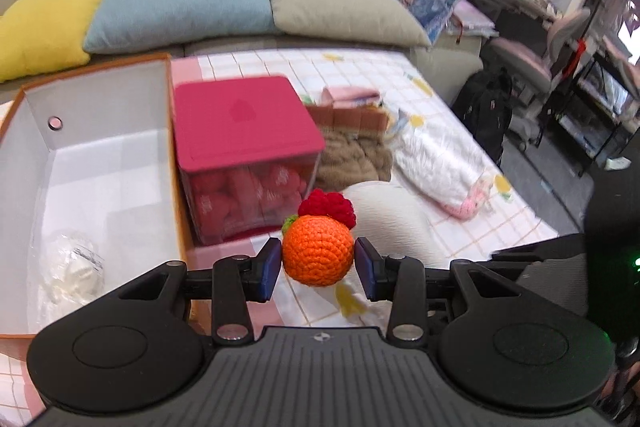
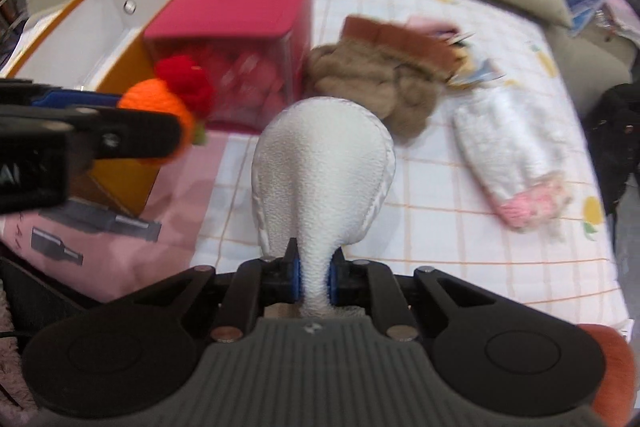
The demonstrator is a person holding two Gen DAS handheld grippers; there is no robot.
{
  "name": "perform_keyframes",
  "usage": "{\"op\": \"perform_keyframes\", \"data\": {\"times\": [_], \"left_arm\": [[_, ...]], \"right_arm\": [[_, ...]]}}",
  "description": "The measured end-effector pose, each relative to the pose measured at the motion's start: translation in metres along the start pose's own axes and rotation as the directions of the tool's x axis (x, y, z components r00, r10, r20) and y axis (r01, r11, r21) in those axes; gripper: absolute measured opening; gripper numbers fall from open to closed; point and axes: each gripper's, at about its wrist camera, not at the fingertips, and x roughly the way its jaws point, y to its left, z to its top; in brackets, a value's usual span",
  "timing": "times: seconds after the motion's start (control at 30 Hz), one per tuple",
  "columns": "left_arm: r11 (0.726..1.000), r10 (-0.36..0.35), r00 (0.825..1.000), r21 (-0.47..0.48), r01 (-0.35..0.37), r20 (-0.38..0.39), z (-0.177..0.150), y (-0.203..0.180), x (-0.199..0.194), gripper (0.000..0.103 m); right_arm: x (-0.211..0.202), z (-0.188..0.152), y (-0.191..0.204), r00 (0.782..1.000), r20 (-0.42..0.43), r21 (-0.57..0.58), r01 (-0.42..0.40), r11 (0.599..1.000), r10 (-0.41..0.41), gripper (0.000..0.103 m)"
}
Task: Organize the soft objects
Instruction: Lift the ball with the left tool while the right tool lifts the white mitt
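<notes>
Bright, even indoor light; both fisheye views motion-blurred, bowed and dark-cornered at edges.

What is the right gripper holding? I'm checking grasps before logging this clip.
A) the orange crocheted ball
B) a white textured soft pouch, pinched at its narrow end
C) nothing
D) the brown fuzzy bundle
B: in the right wrist view the right gripper has its fingers pressed on the narrow neck of the white textured soft pouch, while the orange crocheted ball sits between the left gripper's fingers.
</notes>
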Motion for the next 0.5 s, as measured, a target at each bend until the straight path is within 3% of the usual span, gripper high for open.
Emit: {"op": "perform_keyframes", "data": {"times": [0.27, 0.5], "left_arm": [[0.996, 0.040, 0.995, -0.079, -0.032, 0.094, 0.013, 0.029, -0.033, 0.045], [0.980, 0.122, 0.982, -0.172, -0.097, 0.141, 0.019, 0.067, -0.052, 0.045]], "right_arm": [[-0.051, 0.020, -0.002, 0.991, 0.137, 0.022, 0.000, 1.000, -0.003, 0.011], [-0.069, 0.060, 0.024, 0.970, 0.218, -0.042, -0.102, 0.994, 0.108, 0.011]]}}
